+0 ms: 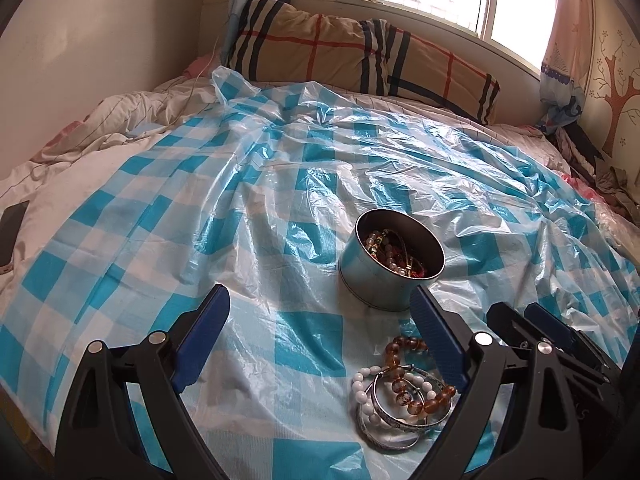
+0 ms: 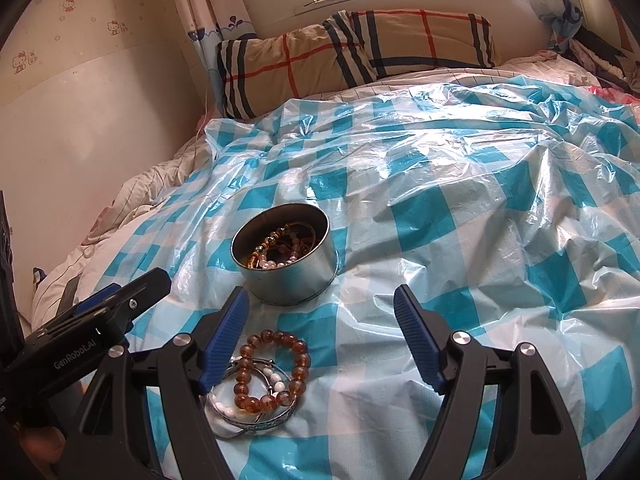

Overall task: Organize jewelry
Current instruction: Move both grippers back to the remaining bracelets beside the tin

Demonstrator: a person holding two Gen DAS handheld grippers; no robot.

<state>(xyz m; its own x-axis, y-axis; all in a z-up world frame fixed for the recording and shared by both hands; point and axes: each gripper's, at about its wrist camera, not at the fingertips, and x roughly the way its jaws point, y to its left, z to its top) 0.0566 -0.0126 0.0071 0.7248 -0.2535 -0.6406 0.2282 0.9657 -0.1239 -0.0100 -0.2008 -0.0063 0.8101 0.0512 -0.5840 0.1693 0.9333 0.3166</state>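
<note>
A round metal tin (image 1: 376, 280) (image 2: 288, 276) holds several beaded bracelets and stands on a blue-and-white checked plastic sheet (image 1: 240, 208) (image 2: 460, 220). Nearer me lies a small pile: an amber bead bracelet (image 1: 412, 376) (image 2: 298, 360), a white bead bracelet (image 1: 362, 392) (image 2: 228, 410) and silver bangles (image 1: 384, 436) (image 2: 260, 426). My left gripper (image 1: 320, 300) is open and empty, its right finger beside the pile. My right gripper (image 2: 322, 300) is open and empty, its left finger over the pile's left edge. Each gripper shows in the other's view, the right one (image 1: 548, 336) and the left one (image 2: 120, 300).
The sheet covers a bed with a rumpled white quilt (image 1: 80, 128) at the left. A plaid pillow (image 1: 340, 56) (image 2: 340, 44) lies at the headboard under a window. A dark phone (image 1: 12, 224) lies at the left edge. Clothes (image 1: 600, 172) are piled at the right.
</note>
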